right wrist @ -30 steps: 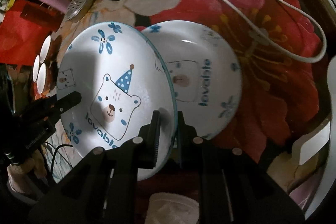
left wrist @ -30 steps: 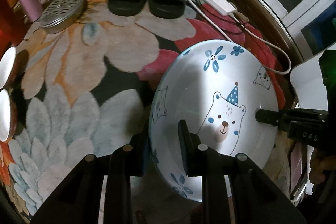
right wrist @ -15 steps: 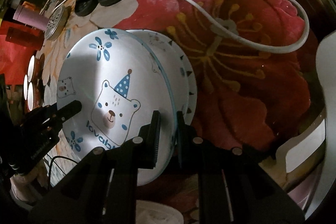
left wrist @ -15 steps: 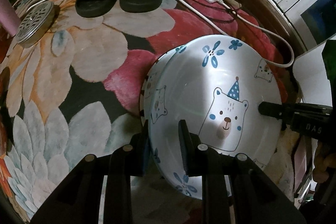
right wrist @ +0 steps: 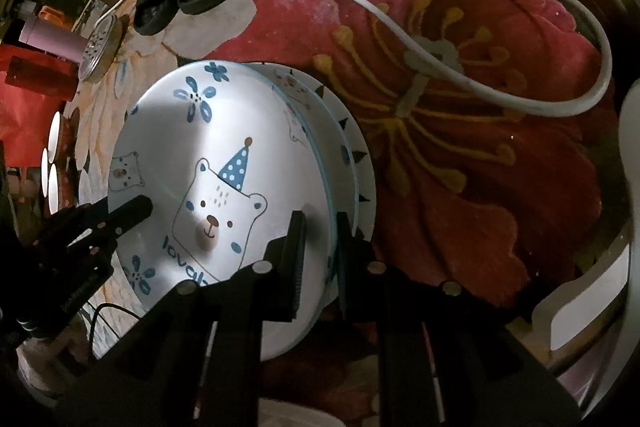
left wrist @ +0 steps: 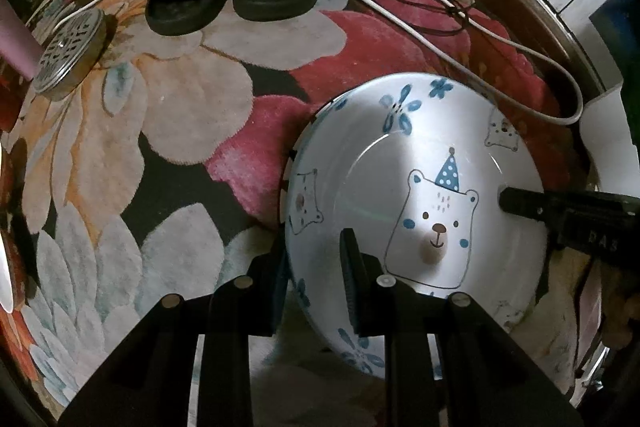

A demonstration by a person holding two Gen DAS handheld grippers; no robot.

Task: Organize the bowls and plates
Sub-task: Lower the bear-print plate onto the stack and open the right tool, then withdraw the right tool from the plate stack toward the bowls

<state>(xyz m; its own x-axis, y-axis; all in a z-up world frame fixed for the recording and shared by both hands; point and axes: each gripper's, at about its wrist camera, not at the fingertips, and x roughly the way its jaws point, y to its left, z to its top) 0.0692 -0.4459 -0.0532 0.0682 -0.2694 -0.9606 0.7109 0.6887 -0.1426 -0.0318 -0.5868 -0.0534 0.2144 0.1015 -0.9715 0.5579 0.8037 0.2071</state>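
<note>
Floral rug (left wrist: 168, 115) carries a stack of plates (right wrist: 362, 163); the bear plate (left wrist: 416, 187) sits directly over it, rims nearly nested, contact not confirmable. Both grippers pinch opposite rims: left gripper (left wrist: 314, 279) nearly closed on the near-left edge, right gripper (right wrist: 318, 251) nearly closed on the right edge. To seat it well: keep the plate level, centre it on the rim below, lower both sides together, then open both jaws evenly. White cable (right wrist: 480, 79) lies just beyond the stack; keep clear of it.
</note>
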